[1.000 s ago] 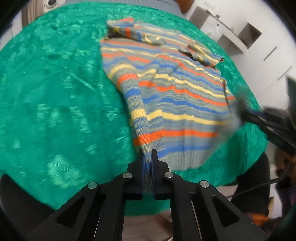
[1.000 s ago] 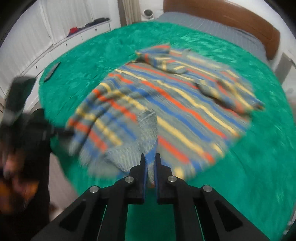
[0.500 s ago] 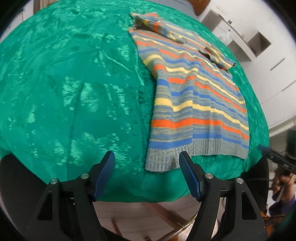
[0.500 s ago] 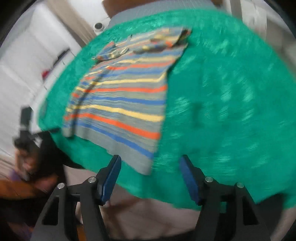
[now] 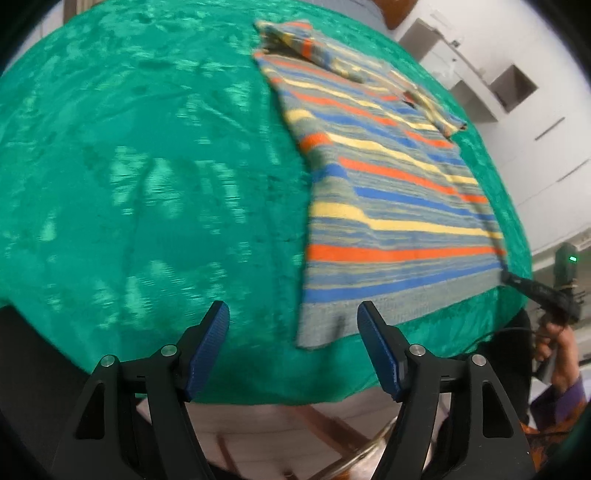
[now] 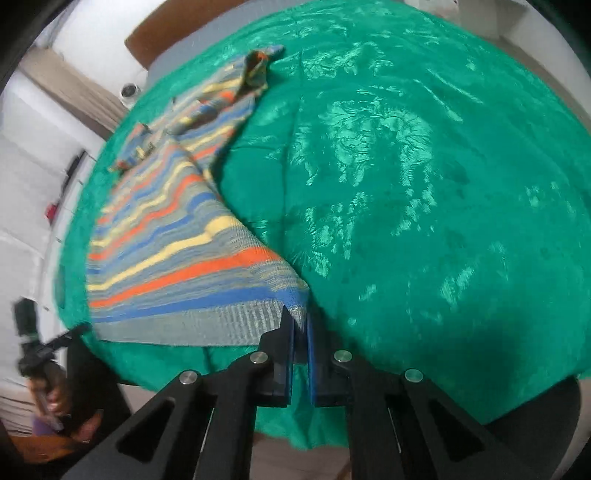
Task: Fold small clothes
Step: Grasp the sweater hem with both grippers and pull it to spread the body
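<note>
A striped knit sweater [image 5: 388, 206] lies spread flat on a bed covered by a shiny green blanket [image 5: 147, 184]. The sweater's bands run orange, yellow, blue and grey, and it ends in a grey ribbed hem at the edge of the bed nearest the cameras. Its sleeves are folded in across the chest at the far end, toward the brown headboard [image 6: 177, 33].

The left claw [image 5: 293, 328] hangs just above the near edge of the bed with its blue-padded fingers [image 5: 212, 343] set wide apart and nothing between them. One hem corner of the sweater lies just beyond it, untouched.

The right claw [image 6: 300, 325] is clamped tight on the opposite hem corner of the sweater [image 6: 184, 251], and the cloth rises slightly into the pinch. In the left view, this claw appears as a dark tip at the sweater's far hem corner, with a person's hand [image 5: 554, 350] gripping its handle below.

This probably sets up a fold. With one hem corner already pinched, the other claw seems placed to take the second corner, so both could carry the hem up toward the sleeves.

White cupboards [image 5: 517, 122] stand beyond the sweater's right side. A small green light [image 5: 573, 259] glows on the right claw's device. No brand, label or readable writing shows anywhere.
</note>
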`<state>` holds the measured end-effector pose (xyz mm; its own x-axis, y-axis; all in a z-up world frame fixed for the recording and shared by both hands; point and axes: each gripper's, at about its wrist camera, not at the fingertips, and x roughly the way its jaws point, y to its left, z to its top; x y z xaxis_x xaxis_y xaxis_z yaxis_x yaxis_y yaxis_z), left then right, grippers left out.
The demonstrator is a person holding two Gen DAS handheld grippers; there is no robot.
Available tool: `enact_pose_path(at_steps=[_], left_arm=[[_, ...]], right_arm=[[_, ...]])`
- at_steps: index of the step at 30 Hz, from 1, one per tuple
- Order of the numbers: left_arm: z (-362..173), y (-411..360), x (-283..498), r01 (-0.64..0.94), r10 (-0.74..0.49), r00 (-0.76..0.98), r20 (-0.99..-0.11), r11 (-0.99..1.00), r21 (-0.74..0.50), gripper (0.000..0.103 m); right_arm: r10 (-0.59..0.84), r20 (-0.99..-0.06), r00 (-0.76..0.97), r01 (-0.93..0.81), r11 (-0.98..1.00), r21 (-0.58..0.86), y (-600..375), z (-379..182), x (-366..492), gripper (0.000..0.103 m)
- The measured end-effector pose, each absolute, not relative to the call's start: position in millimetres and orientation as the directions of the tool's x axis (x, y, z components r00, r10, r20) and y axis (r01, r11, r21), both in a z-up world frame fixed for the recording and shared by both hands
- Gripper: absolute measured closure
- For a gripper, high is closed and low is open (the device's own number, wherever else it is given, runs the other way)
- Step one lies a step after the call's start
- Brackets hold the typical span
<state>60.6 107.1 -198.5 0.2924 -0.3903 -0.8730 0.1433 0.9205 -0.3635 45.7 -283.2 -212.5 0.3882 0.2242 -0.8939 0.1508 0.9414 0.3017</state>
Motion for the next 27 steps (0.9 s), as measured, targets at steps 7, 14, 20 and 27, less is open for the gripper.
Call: enact_pose_path(at_steps=[7, 14, 20, 27], left_arm=[[-221, 84, 70, 0.128, -0.485, 0.247, -0.839, 0.874, -0.468, 0.100], [-141, 91, 46, 0.228, -0.295, 0.389, -0.873, 0.949, -0.219, 0.101], [-178, 90, 52, 0.210, -0.088, 0.331, -0.940, 0.978, -0.017, 0.101], [-210, 93, 58, 0.153, -0.041, 0.281, -0.959, 0.988, 0.003, 0.100]], right_arm=[[0.150, -0.909, 0.389, 0.144, 0.965, 0.221, -277, -215, 56, 0.097], [0.223, -0.872, 0.436, 0.099, 0.951, 0.293, -276, -152, 26, 0.097], [0.245, -0.913, 0.326, 0.042, 0.961, 0.272, -225, -174, 8, 0.097], [0.259, -0.932, 0.254, 0.153, 0.941, 0.303, -218, -235, 4, 0.097]])
